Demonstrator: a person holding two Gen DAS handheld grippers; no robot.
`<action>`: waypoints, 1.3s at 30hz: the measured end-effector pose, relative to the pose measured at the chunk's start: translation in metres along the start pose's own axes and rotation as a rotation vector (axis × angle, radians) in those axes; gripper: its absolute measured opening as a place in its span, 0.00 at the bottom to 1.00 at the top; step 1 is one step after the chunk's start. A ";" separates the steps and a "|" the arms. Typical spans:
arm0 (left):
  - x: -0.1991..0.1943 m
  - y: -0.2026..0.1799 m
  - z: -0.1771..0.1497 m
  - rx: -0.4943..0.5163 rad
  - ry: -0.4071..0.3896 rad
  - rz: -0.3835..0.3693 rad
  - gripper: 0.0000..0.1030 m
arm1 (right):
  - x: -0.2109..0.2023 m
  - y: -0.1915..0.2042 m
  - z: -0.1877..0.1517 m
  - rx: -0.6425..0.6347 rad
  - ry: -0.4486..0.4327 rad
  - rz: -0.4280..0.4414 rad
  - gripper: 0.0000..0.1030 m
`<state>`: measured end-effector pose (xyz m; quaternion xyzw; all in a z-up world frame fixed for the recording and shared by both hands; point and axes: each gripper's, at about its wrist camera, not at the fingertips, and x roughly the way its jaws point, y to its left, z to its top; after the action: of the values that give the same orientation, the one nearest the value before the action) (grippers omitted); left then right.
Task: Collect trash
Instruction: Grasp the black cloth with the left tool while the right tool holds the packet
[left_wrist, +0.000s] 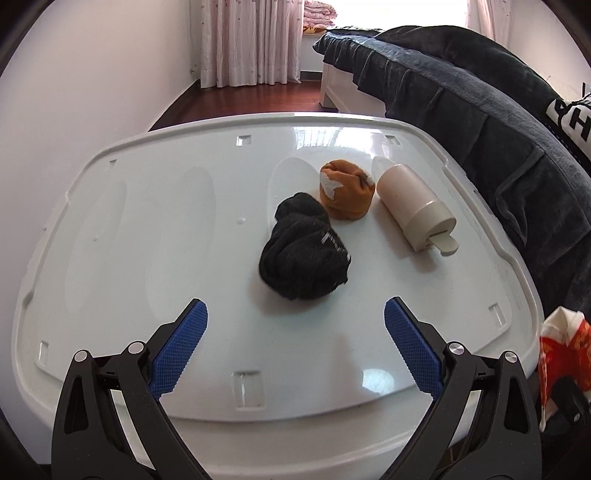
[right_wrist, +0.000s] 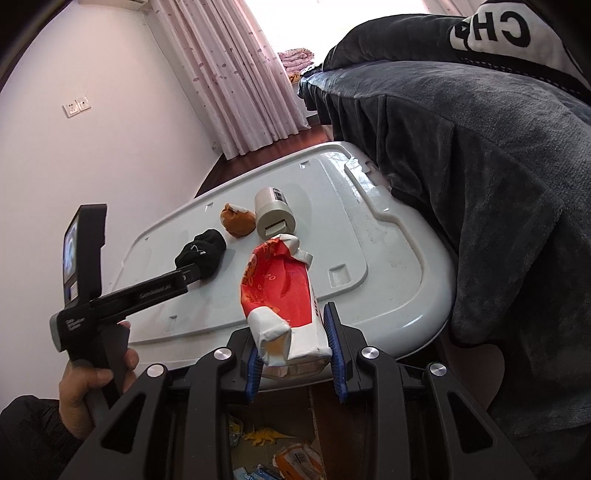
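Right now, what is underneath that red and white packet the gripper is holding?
Below the red and white packet is a cardboard box holding a yellow toy dinosaur and wrappers. The right gripper hides the rest.

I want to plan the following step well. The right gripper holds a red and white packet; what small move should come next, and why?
Probably carry the red and white packet a little toward the camera and open the right gripper over the box of trash seen below. The pads are shut on the packet, which is already lifted clear of the white lid, and wrappers already lie below.
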<state>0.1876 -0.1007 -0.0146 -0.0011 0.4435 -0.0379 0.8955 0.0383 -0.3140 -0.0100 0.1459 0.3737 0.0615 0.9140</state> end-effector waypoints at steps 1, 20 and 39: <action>0.002 -0.001 0.001 0.000 0.003 0.000 0.91 | 0.000 -0.001 0.000 0.004 0.002 0.003 0.29; 0.052 0.005 0.028 -0.047 0.064 0.025 0.91 | 0.010 -0.003 0.002 0.006 0.025 0.016 0.29; 0.061 0.007 0.024 -0.029 0.058 0.137 0.77 | 0.035 -0.003 0.001 0.026 0.081 0.000 0.07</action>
<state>0.2441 -0.0983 -0.0491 0.0176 0.4690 0.0298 0.8825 0.0642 -0.3093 -0.0338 0.1550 0.4110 0.0627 0.8962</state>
